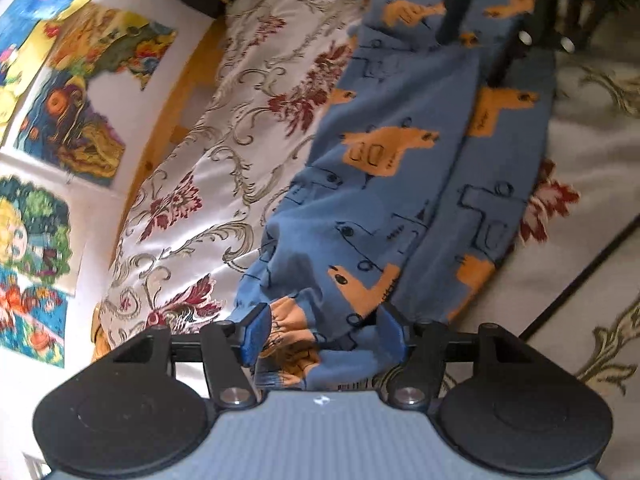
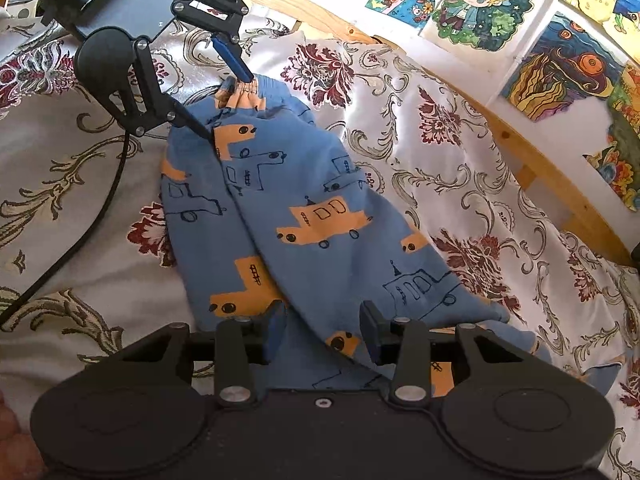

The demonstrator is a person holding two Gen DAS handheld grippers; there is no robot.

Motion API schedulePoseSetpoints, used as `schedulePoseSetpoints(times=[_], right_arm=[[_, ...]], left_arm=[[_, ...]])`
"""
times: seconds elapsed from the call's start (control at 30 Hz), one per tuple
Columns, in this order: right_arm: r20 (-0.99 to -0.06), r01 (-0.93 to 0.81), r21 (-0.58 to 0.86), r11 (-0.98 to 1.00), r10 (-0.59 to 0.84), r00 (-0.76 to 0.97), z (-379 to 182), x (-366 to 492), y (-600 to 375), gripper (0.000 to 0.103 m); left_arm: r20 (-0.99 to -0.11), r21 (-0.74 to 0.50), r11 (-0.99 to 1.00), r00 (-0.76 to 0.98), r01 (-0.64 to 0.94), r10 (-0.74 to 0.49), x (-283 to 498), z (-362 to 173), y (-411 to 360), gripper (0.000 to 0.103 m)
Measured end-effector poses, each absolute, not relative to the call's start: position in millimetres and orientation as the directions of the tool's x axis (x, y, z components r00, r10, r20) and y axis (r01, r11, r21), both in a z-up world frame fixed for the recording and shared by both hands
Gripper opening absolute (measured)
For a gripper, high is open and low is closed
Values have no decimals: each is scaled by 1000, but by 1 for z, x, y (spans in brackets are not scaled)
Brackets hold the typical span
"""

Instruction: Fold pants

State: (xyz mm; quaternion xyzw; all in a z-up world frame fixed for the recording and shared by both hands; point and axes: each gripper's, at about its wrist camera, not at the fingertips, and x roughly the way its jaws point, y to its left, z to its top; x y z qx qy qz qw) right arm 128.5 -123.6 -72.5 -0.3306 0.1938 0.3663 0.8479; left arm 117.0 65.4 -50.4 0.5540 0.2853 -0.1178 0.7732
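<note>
The left gripper (image 1: 324,336) has its fingers spread either side of the gathered orange waistband of the blue pants (image 1: 400,168). The right gripper (image 2: 324,334) likewise stands spread over the leg ends without pinching. The pants lie lengthwise on a floral bedspread (image 2: 460,140), bare cloth on both sides, a wooden bed edge (image 2: 540,168) beyond.

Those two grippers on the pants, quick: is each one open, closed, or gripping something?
Left gripper: open, fingers either side of the pants' orange waistband, not clamped.
Right gripper: open, straddling the leg end, not clamped.
</note>
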Motion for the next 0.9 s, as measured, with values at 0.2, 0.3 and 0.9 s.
schedulePoseSetpoints(times=[0.2, 0.3, 0.9], right_arm=[[-564, -742, -443, 503, 487, 667, -74, 125, -123, 43], [-560, -739, -447, 505, 487, 671, -75, 126, -122, 42], [-574, -756, -455, 470, 495, 653, -80, 124, -120, 10]], left_arm=[[-579, 809, 220, 803, 544, 142, 119, -65, 60, 60], [-560, 828, 143, 815, 543, 148, 120, -75, 57, 50], [-500, 865, 22, 856, 502, 133, 107, -94, 55, 5]])
